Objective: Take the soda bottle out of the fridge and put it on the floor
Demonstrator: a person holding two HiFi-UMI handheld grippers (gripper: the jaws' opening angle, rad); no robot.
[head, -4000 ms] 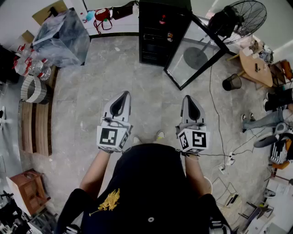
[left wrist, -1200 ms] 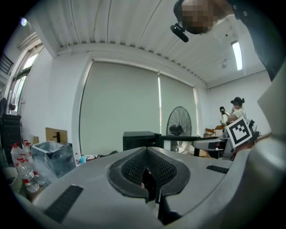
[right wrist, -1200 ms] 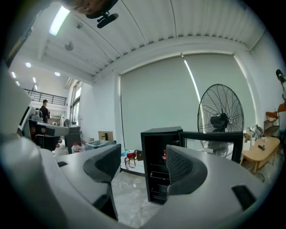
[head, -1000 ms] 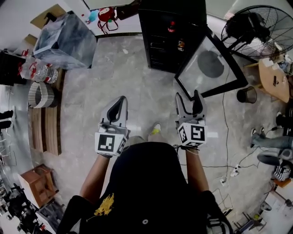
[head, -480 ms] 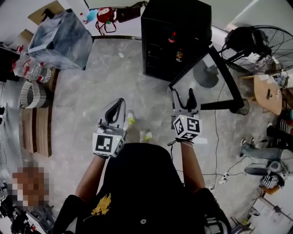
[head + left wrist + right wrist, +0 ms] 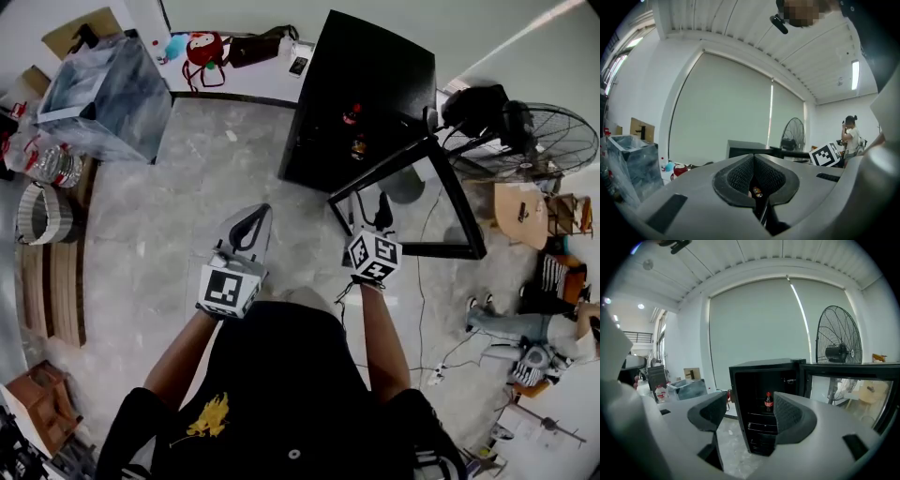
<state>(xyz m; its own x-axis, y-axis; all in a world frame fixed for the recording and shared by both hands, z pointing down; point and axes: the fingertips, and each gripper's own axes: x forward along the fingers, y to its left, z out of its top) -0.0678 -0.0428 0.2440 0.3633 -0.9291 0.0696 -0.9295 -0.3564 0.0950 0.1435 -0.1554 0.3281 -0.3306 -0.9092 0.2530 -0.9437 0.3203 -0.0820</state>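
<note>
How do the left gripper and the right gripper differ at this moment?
The left gripper's jaws are closed to a sliver; the right gripper's stand wide apart. The right gripper frames the bottle in the fridge; the left gripper frames almost nothing. Both are empty.

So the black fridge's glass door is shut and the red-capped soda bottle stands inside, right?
No: the glass door of the black fridge is open, as the right gripper view shows; the red-capped soda bottle does stand inside.
</note>
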